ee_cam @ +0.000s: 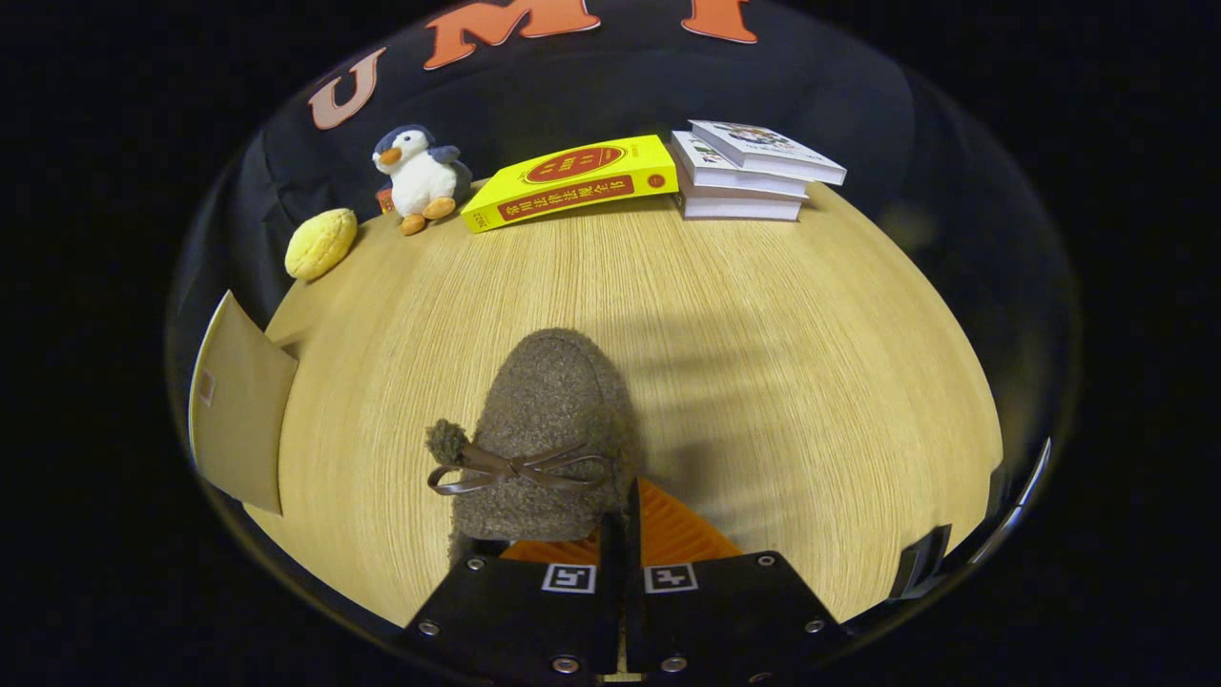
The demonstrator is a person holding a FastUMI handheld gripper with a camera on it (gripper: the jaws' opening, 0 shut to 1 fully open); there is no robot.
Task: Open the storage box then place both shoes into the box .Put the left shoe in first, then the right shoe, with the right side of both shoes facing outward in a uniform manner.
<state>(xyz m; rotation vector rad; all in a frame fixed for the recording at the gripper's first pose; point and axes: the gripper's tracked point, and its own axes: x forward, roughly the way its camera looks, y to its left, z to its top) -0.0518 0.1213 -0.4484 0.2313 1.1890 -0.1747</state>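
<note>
Light wood table [782,382], dark cloth wall behind. One fuzzy brown shoe [544,429], one plush penguin [418,176], one yellow book [572,181], three stacked white books [744,176] — gripper [622,534] fingers nearly closed, pinching the shoe's rear edge.

One shoe [544,429], one penguin toy [418,178], four books [572,181].

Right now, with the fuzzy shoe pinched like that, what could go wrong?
The gripper seems shut on just the thin back edge of the brown shoe, so the shoe could slip out or swing once carried. Its bow might snag on the cardboard box flap beside it. The shoe could also twist and end up facing wrong.
</note>
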